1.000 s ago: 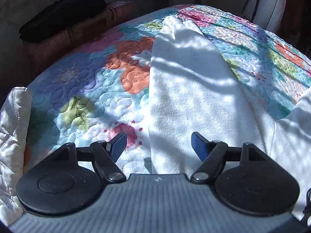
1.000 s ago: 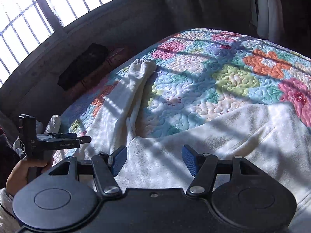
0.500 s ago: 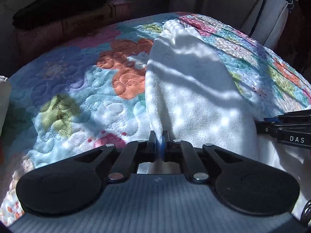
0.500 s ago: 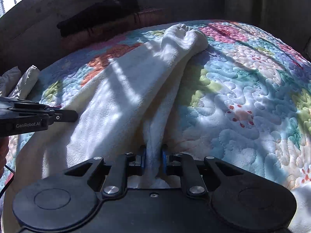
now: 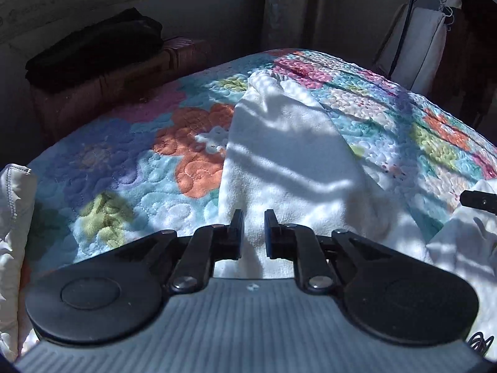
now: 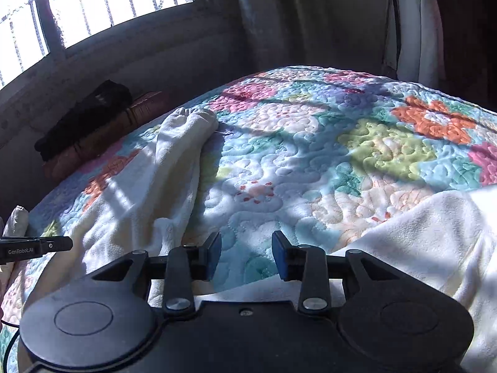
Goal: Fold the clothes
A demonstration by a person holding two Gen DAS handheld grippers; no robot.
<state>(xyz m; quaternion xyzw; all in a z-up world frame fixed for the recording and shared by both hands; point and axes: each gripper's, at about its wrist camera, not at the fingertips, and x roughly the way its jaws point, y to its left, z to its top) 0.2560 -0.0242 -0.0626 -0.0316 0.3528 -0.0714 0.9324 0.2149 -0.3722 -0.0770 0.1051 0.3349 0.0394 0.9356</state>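
Note:
A white fleece garment lies on the flowered quilt. Its long sleeve [image 5: 289,155] runs away from my left gripper [image 5: 253,220] toward the far edge of the bed. The left jaws are opening, a narrow gap apart, and a ridge of the fleece still stands between them. In the right wrist view the sleeve [image 6: 174,168] lies at the left and the garment's body [image 6: 419,233] at the lower right. My right gripper [image 6: 247,242] is opening too, with only the quilt showing between its fingers. Each view shows the tip of the other gripper at its edge.
The flowered quilt [image 5: 124,171] covers the whole bed. A dark bundle [image 5: 93,49] rests on a brown case beyond the bed's far left edge. A white padded item [image 5: 12,217] lies at the left. Pale cloth [image 5: 419,46] hangs at the back right. A barred window [image 6: 93,15] is at the upper left.
Both grippers were open, then shut on the white fleece half a second ago, and now their jaws are apart again. The right gripper has shifted right, off the sleeve, over the quilt.

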